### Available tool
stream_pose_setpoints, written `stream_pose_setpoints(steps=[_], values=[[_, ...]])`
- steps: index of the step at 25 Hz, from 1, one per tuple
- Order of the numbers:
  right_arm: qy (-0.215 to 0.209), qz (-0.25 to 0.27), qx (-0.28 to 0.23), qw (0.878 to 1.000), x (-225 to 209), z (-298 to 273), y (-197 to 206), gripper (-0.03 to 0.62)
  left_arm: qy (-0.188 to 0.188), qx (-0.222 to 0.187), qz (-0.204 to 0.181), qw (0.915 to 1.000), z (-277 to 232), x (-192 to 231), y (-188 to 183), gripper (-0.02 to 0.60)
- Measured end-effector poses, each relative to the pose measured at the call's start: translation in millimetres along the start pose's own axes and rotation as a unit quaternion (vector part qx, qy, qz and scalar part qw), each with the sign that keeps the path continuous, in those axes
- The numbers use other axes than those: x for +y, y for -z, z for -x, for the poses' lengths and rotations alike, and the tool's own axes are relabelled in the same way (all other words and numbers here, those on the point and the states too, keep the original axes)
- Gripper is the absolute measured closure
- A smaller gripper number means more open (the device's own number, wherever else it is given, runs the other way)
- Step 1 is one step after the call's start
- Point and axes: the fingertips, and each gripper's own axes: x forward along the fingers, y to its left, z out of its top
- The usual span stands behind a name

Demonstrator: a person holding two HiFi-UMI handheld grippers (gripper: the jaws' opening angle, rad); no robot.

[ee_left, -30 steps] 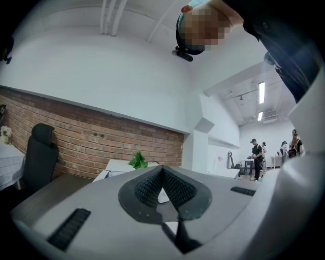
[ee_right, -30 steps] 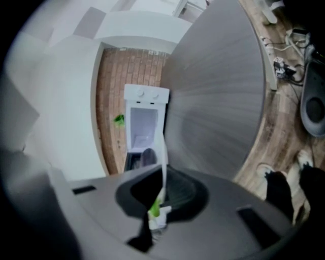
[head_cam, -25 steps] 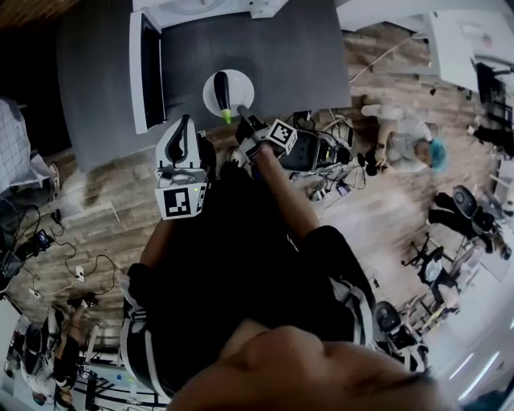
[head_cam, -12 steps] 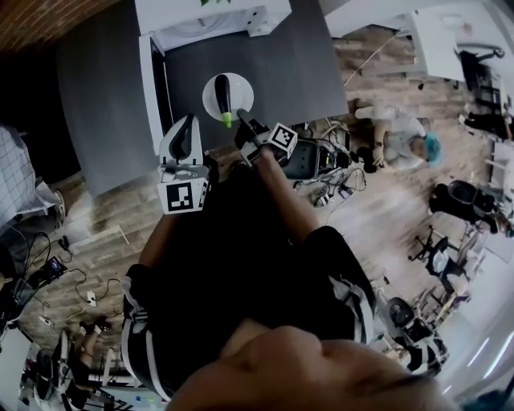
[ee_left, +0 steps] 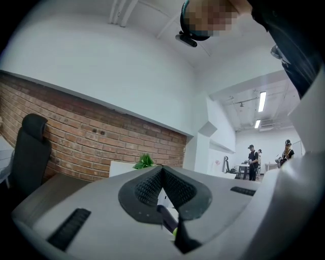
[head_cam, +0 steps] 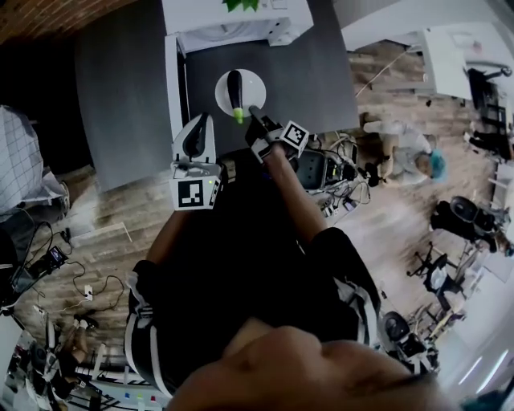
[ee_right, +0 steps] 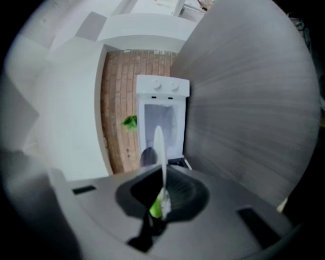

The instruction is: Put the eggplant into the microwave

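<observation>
- White plate (head_cam: 251, 80) carries the eggplant (head_cam: 234, 87), which lies lengthwise with its green stem end toward the person.
- Right gripper (head_cam: 254, 114) has its jaws clamped on the plate's near rim, just beside the stem. Its own view shows the plate (ee_right: 159, 147) edge-on between the pads.
- Whether the plate rests on the table (head_cam: 309, 64) or hangs just above it, I cannot tell.
- Plate and eggplant sit mid-table, in front of the microwave (head_cam: 241, 20) at the far edge.
- Microwave door (head_cam: 172, 88) stands swung open along the plate's left, and the cavity faces the plate.
- Left gripper (head_cam: 200, 120) is at the table's near edge, left of the plate, with jaws together on nothing.
- Green plant (head_cam: 243, 4) sits on the microwave.
</observation>
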Motion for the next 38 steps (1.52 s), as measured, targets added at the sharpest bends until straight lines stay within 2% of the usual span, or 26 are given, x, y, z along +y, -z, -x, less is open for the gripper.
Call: stream_pose_setpoints(steps=[2, 6, 17, 22, 26, 32, 38], values=[[0.002, 0.007, 0.006, 1.000, -1.0, -7.8, -1.1, 0.557, -0.009, -0.006, 0.004, 0.9999, 0.5, 6.6, -3.3, 0.548], [-0.002, 0.005, 0.026, 1.000, 2.2, -21.8, -4.0, 0.556, -0.025, -0.011, -0.012, 0.9995, -7.0, 9.6, -3.6, 0.548], [-0.001, 0.018, 0.062, 0.998, 12.5, -63.3, -41.2, 0.557, -0.062, -0.017, -0.030, 0.9975, -36.1, 6.7, -11.0, 0.548], [0.008, 0.021, 0.072, 0.997, 7.3, -87.4, -60.7, 0.556, -0.069, -0.013, -0.036, 0.9969, -53.4, 5.0, -11.7, 0.548], [0.009, 0.026, 0.074, 0.997, 1.1, -107.1, -78.8, 0.556, -0.077, -0.005, -0.026, 0.9967, -64.7, 4.8, -9.2, 0.548], [0.017, 0.036, 0.077, 0.996, -7.1, -134.9, -99.3, 0.557, -0.092, -0.005, -0.038, 0.9950, -74.8, 8.3, -9.9, 0.548], [0.005, 0.030, 0.080, 0.996, -11.2, -166.4, -115.1, 0.557, -0.104, -0.016, -0.039, 0.9937, -91.1, 13.2, -11.3, 0.548]])
